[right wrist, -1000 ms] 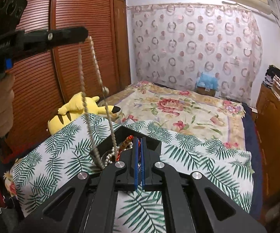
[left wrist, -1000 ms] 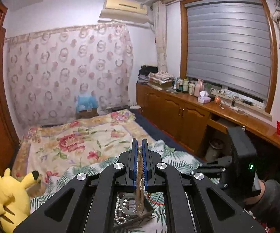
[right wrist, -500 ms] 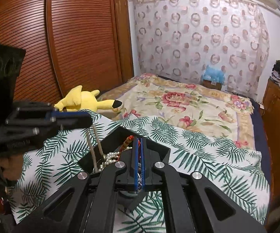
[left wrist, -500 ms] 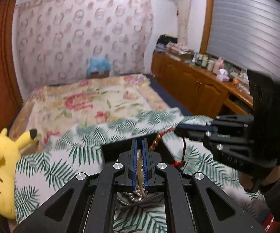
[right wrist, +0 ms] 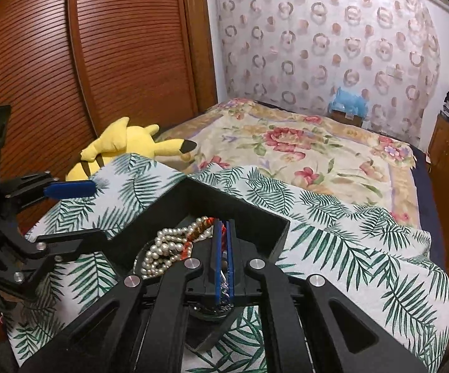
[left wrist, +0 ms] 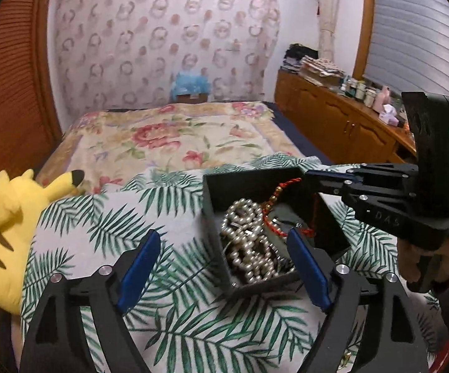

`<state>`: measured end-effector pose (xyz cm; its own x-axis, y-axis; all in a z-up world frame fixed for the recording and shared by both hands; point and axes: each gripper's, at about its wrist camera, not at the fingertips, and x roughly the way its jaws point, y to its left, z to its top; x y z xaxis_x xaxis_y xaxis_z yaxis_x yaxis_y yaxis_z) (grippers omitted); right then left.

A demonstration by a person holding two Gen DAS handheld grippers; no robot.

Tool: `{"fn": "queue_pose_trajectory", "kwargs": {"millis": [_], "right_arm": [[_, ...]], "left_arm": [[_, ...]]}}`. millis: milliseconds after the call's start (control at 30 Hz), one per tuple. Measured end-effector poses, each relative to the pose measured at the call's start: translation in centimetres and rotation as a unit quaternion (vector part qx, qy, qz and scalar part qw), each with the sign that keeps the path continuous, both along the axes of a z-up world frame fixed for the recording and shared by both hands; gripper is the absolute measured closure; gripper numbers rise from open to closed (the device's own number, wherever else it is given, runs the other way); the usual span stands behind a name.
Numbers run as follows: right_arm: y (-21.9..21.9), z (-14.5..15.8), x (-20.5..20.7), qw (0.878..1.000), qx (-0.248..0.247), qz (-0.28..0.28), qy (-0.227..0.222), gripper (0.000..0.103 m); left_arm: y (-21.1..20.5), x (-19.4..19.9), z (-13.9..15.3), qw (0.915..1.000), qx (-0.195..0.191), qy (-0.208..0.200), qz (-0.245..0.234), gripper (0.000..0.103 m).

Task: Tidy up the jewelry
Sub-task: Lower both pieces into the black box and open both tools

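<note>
A black open box point(left wrist: 249, 183) point(right wrist: 221, 199) sits on a palm-leaf cloth and holds a pearl necklace point(left wrist: 249, 242) point(right wrist: 162, 248) and a red beaded cord point(left wrist: 282, 186) point(right wrist: 204, 225). My left gripper point(left wrist: 221, 258) is open and empty, its blue fingers spread at the box's near left wall. My right gripper point(right wrist: 223, 242) is shut over the box with the red cord between its fingers; in the left wrist view its tip point(left wrist: 310, 175) meets the cord at the box's far right corner.
A yellow plush toy point(left wrist: 3, 230) point(right wrist: 122, 146) lies at the left edge of the cloth. A floral bedspread point(left wrist: 168, 136) stretches behind. Wooden cabinets point(left wrist: 342, 124) with bottles run along the right wall, wooden slatted doors point(right wrist: 100, 62) along the left.
My left gripper lowered the pearl necklace into the box, opened and let it go. My right gripper stayed shut on the red cord and came down over the box.
</note>
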<state>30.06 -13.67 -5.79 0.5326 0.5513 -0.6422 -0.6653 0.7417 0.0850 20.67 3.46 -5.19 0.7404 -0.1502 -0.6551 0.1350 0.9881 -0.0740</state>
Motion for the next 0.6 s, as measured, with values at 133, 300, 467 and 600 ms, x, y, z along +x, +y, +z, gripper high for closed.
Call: {"fn": "queue_pose_trajectory", "kwargs": {"millis": [133, 300, 467, 600], "right_arm": [[-0.7, 0.2, -0.8, 1.0, 0.005, -0.006, -0.01, 0.072], [-1.9, 0.8, -3.0, 1.0, 0.003, -0.011, -0.009, 0.072], [-3.4, 0.6, -7.1, 1.0, -0.002, -0.012, -0.007, 0.07], [-4.4, 0.2, -10.0, 1.0, 0.001, -0.012, -0.002, 0.065]], "left_arm": [[0.3, -0.7, 0.1, 0.9999, 0.009, 0.0, 0.009, 0.016], [0.2, -2.2, 0.3, 0.9999, 0.012, -0.004, 0.011, 0.013], [-0.5, -4.4, 0.2, 0.9998, 0.015, -0.01, 0.0, 0.01], [-1.0, -6.1, -0.5, 0.9998, 0.012, -0.01, -0.008, 0.01]]}}
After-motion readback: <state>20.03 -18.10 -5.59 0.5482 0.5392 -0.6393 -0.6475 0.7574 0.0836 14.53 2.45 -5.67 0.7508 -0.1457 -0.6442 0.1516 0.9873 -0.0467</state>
